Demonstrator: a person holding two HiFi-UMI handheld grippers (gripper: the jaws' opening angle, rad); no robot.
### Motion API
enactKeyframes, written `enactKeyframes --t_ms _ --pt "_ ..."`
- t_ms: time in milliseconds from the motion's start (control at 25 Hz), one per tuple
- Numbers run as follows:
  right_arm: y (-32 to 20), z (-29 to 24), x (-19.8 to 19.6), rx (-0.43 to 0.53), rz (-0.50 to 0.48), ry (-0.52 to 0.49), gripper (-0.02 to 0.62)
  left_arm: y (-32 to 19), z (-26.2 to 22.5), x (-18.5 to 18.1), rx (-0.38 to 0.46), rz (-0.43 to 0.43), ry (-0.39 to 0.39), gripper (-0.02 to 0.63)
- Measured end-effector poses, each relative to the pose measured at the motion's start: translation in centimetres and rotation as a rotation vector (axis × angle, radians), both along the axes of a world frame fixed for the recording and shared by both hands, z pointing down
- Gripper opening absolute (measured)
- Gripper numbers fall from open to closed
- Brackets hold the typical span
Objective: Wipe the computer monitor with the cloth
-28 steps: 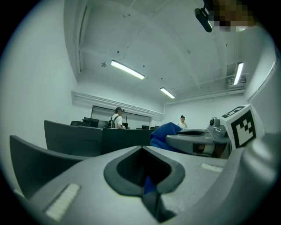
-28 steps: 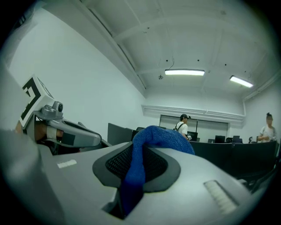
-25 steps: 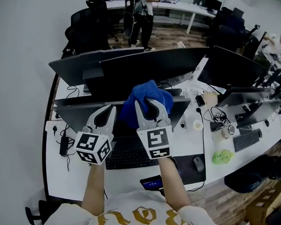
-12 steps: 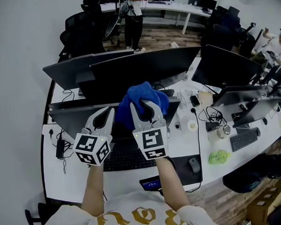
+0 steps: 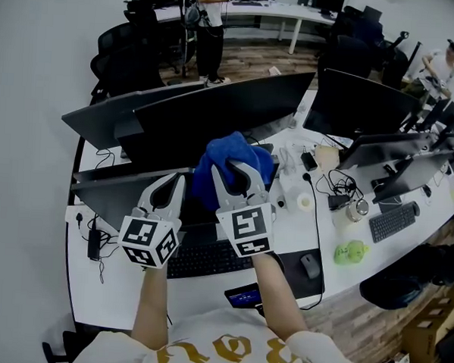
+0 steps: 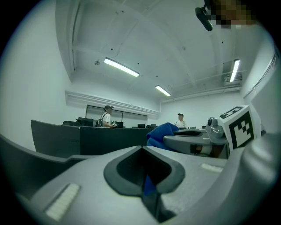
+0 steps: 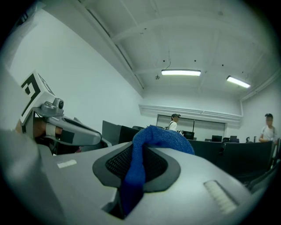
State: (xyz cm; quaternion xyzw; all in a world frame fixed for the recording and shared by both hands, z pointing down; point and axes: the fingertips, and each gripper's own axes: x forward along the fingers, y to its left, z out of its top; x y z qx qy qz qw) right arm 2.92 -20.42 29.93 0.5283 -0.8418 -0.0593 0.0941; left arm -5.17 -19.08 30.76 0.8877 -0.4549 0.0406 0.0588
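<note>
- White curved desk [image 5: 115, 285] is carrying several dark screens and a keyboard [image 5: 208, 259]
- Right gripper [image 5: 239, 170] is clamping the blue cloth [image 5: 228, 158] between its jaws, holding it at the top edge of the nearest monitor [image 5: 108, 197]
- Left gripper [image 5: 171, 183] is hovering just beside the right gripper, jaws pressed together, gripping nothing

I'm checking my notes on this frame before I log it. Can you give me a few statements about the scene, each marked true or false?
1. The right gripper is shut on the blue cloth. True.
2. The mouse lies left of the keyboard. False: it lies to the keyboard's right.
3. A person stands at the room's far end. True.
4. The green object sits on the keyboard. False: it rests on the desk, right of the mouse.
</note>
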Motion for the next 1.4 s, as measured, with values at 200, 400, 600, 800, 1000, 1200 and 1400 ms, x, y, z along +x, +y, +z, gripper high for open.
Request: enactKeyframes --t_ms 200,400,600,800,1000,1200,1400 --pt "-0.1 0.0 1.4 -0.001 0.015 -0.013 0.087 0.1 0.1 0.8 0.000 0.006 -0.009 0.002" --pt "-0.2 0.0 3.0 0.000 0.032 -0.019 0.087 0.1 0.1 1.7 -0.001 0.010 -0.016 0.002" --pt "-0.3 0.0 4.4 -0.001 0.046 -0.033 0.087 0.2 0.2 2.6 -0.003 0.017 -0.024 0.002" --pt "-0.3 0.0 5.8 0.003 0.056 -0.046 0.087 0.2 0.2 3.5 0.000 0.020 -0.032 0.002" --pt "-0.4 -0.1 7.1 0.016 0.078 -0.034 0.087 -0.1 0.4 4.2 0.001 0.025 -0.034 0.002" --pt "-0.5 0.0 9.0 0.019 0.102 -0.036 0.087 -0.2 0.9 5.4 -0.007 0.037 -0.033 0.002" --pt "-0.6 -0.1 10.7 0.034 0.135 -0.027 0.087 -0.2 1.1 6.1 -0.010 0.047 -0.039 0.002"
